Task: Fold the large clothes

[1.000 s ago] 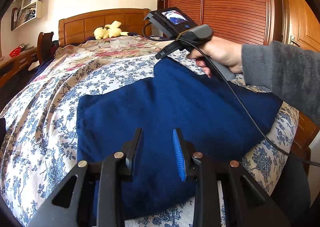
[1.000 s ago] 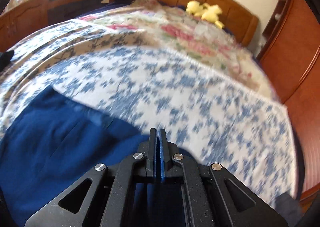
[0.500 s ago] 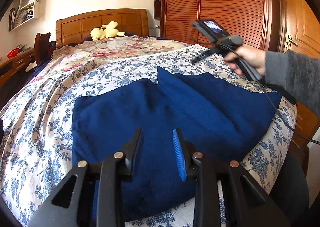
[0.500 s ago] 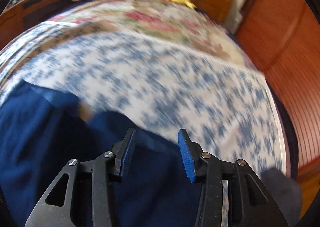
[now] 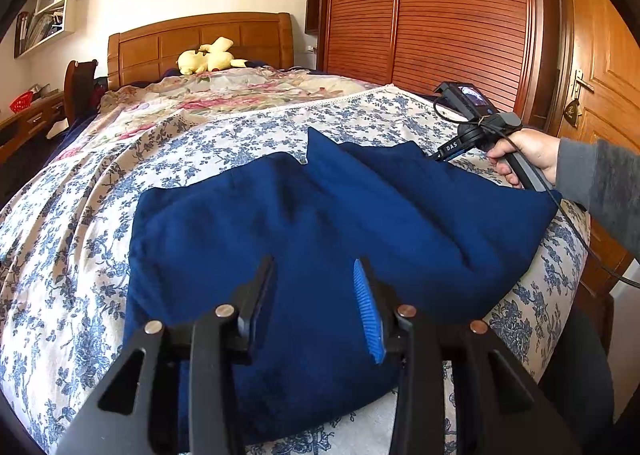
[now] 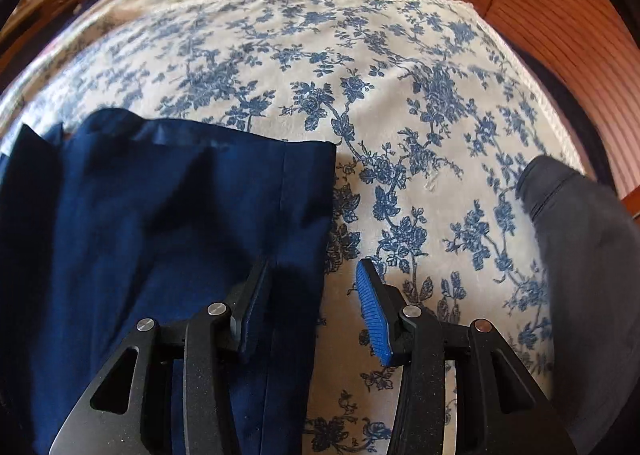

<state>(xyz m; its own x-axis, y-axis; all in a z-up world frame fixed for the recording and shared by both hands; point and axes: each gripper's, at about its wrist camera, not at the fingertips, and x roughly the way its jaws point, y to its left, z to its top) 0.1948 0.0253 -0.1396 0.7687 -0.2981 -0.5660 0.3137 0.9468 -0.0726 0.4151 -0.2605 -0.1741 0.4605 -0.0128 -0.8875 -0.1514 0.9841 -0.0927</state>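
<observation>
A large dark blue garment (image 5: 320, 239) lies folded on the bed with a flap folded over its right half. My left gripper (image 5: 314, 275) is open and empty, hovering above the garment's near part. My right gripper (image 6: 314, 275) is open and empty, low over the garment's right edge (image 6: 312, 223), one finger above the cloth and one above the bedspread. The right gripper also shows in the left wrist view (image 5: 472, 135), held by a hand at the garment's far right corner.
The bed carries a blue-flowered white bedspread (image 5: 80, 223) with a pink floral quilt (image 5: 224, 91) behind. A yellow plush toy (image 5: 208, 59) lies by the wooden headboard. A slatted wooden wardrobe (image 5: 440, 15) and a door stand to the right. A grey sleeve (image 6: 580, 247) hangs at right.
The right gripper opened, let go of the blue cloth after laying a flap over the garment, and moved right and down to its right edge. The left gripper barely moved.
</observation>
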